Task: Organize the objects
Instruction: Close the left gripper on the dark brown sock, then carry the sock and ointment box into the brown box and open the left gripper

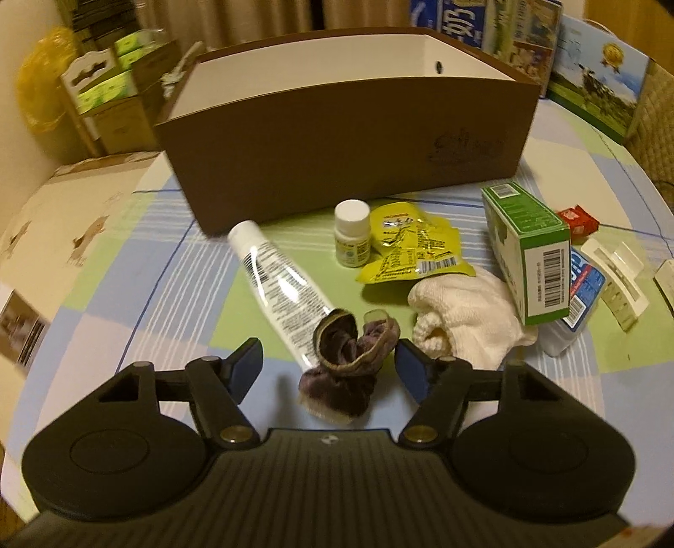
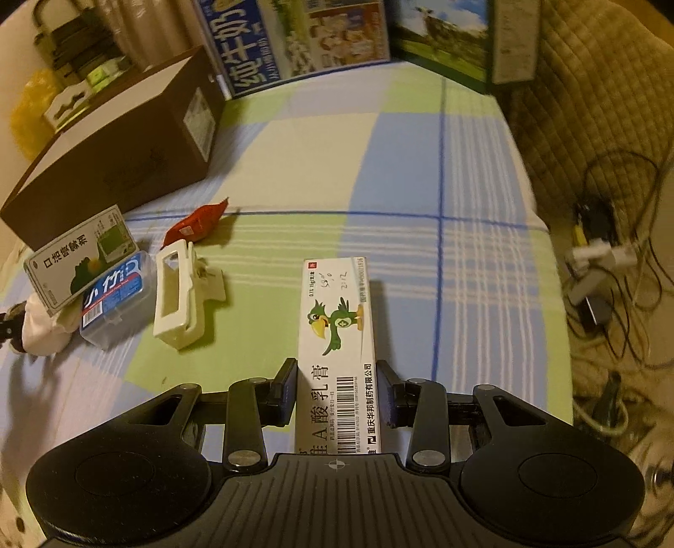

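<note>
A crumpled purple sock (image 1: 345, 371) lies on the checked tablecloth between the wide-apart fingers of my left gripper (image 1: 328, 362), which is open. A white tube (image 1: 278, 286) lies just beyond the sock, touching it. Behind them stands an open brown storage box (image 1: 337, 156) with a white inside. My right gripper (image 2: 337, 371) is shut on a long white ointment carton (image 2: 337, 337) printed with a green bird, and the carton points away from me over the cloth.
A pill bottle (image 1: 351, 234), yellow packet (image 1: 408, 248), white knitted sock (image 1: 463, 312), green carton (image 1: 526, 253), blue floss case (image 2: 113, 303), white clip (image 2: 181, 291) and red sachet (image 2: 198, 223) lie scattered. Milk cartons (image 2: 295, 38) line the back; cables (image 2: 602, 261) lie past the right edge.
</note>
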